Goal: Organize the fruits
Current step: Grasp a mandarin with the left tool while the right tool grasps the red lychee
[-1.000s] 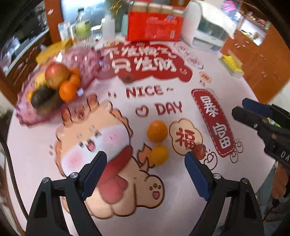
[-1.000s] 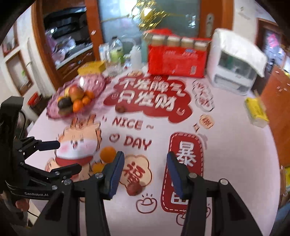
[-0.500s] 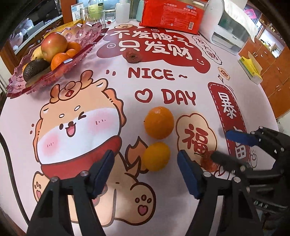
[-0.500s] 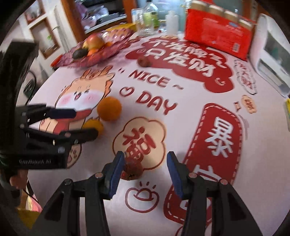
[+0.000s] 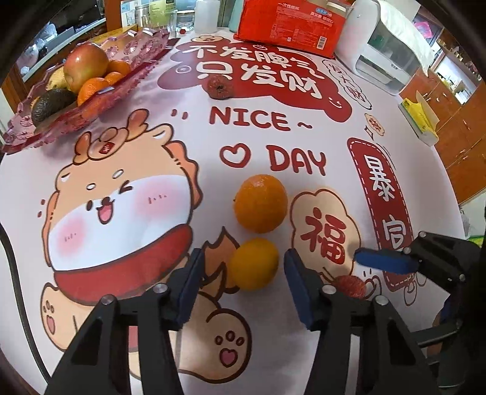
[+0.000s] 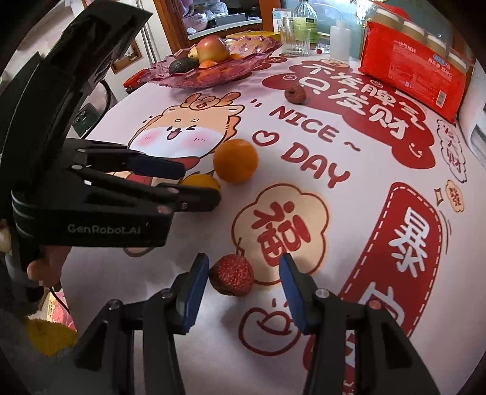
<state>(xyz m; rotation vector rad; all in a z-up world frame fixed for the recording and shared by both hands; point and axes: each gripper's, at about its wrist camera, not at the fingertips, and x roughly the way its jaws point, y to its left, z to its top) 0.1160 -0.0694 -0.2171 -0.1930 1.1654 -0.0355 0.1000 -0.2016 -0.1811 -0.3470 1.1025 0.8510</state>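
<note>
My left gripper [image 5: 243,270] is open, its jaws on either side of a small yellow-orange fruit [image 5: 253,263] on the table. A larger orange [image 5: 260,203] lies just beyond it. My right gripper [image 6: 244,276] is open around a red lychee [image 6: 232,274]; the lychee also shows in the left wrist view [image 5: 350,285]. A dark red fruit [image 5: 219,87] lies farther off. A pink glass fruit tray [image 5: 45,127] at the far left holds an apple [image 5: 86,66], oranges and an avocado.
A red package [image 5: 291,24], a white appliance [image 5: 385,57], bottles and a glass [image 6: 294,39] stand along the far edge. A yellow box [image 5: 420,117] lies at the right. The table edge is near on the left in the right wrist view.
Both grippers have come down and forward. The left one now brackets the yellow-orange fruit, the right one brackets the lychee. No fruit has moved.
</note>
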